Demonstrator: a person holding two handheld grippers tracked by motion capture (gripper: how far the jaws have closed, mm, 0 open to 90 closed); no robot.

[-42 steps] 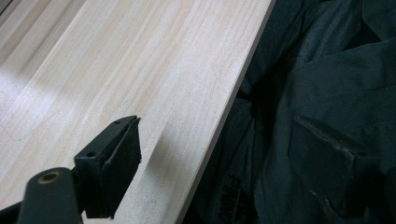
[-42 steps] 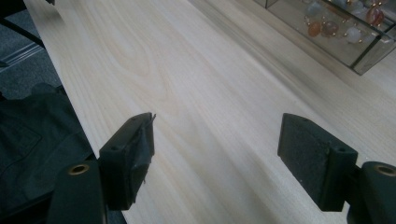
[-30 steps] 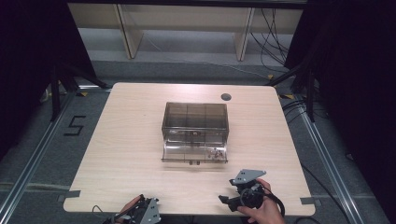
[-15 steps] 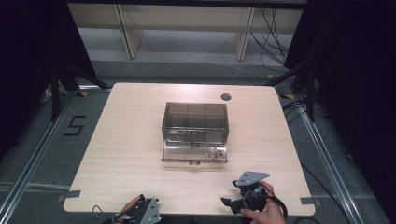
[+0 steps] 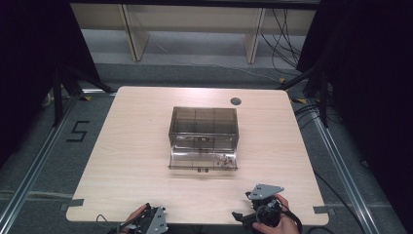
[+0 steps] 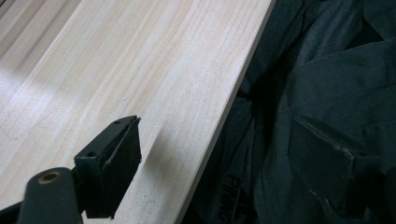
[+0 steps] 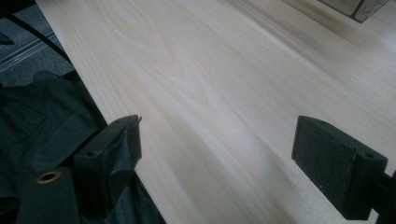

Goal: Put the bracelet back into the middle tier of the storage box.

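A translucent brown plastic box (image 5: 203,127) stands at the middle of the light wooden table (image 5: 136,146). Its front drawer (image 5: 202,159) is pulled out, with small metallic pieces (image 5: 224,159) in its right part. My left gripper (image 5: 148,225) sits at the table's front edge, held by a hand. In the left gripper view it (image 6: 219,168) is open over the table edge, one jaw above wood and the other against dark clothing. My right gripper (image 5: 248,215) is low over the front right of the table. In its own view it (image 7: 219,158) is open with only bare wood between the jaws.
A small dark round grommet (image 5: 235,101) is set in the table near the back right. A corner of the box (image 7: 359,5) appears at the top of the right gripper view. Dark clothing (image 6: 327,93) lies just beyond the front edge. Cables (image 5: 287,53) trail on the floor behind.
My right gripper has drifted a little toward the front edge of the table. The left gripper and the box have stayed put.
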